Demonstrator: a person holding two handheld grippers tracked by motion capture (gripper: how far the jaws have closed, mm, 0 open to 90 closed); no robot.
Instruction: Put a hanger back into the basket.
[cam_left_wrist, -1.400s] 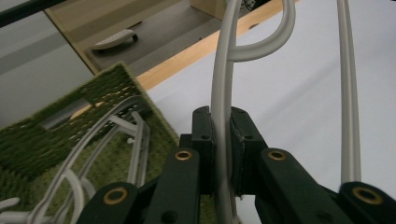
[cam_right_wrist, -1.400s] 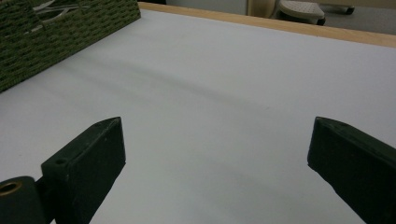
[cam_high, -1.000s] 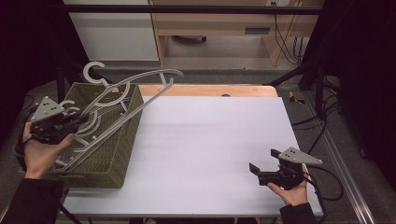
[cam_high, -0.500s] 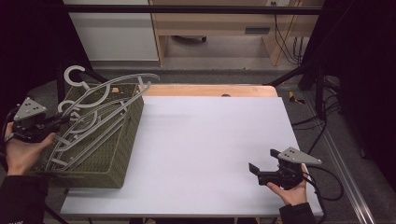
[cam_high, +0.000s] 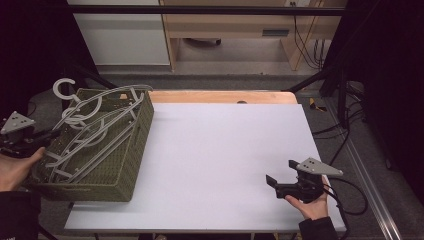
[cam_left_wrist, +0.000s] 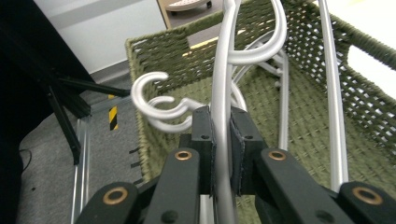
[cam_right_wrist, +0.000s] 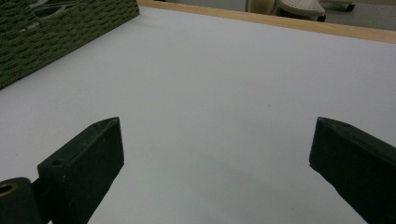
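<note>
White desk (cam_high: 220, 165) under a dark rig, wooden strip along the far edge, pale cabinet beyond. Green woven basket (cam_high: 127, 172) at the desk's left edge, overhanging it, loaded with several grey plastic hangers. Left gripper (cam_left_wrist: 222, 154) at the basket's outer left side, jaws clenched on the thin bar of one grey hanger (cam_left_wrist: 223, 84). Seen from the left gripper view, that bar running straight away from the jaws, long axis along the gripper's own line, toward the basket's far wall. From the high view, hangers (cam_high: 95, 132) lying lengthwise along the basket, near left to far right, hooks (cam_high: 65, 89) sticking out past the far left corner. Right gripper (cam_high: 280, 182) low over the desk's near right corner, well apart from the basket, pointing left toward it, jaws released and spread wide with nothing between them.
</note>
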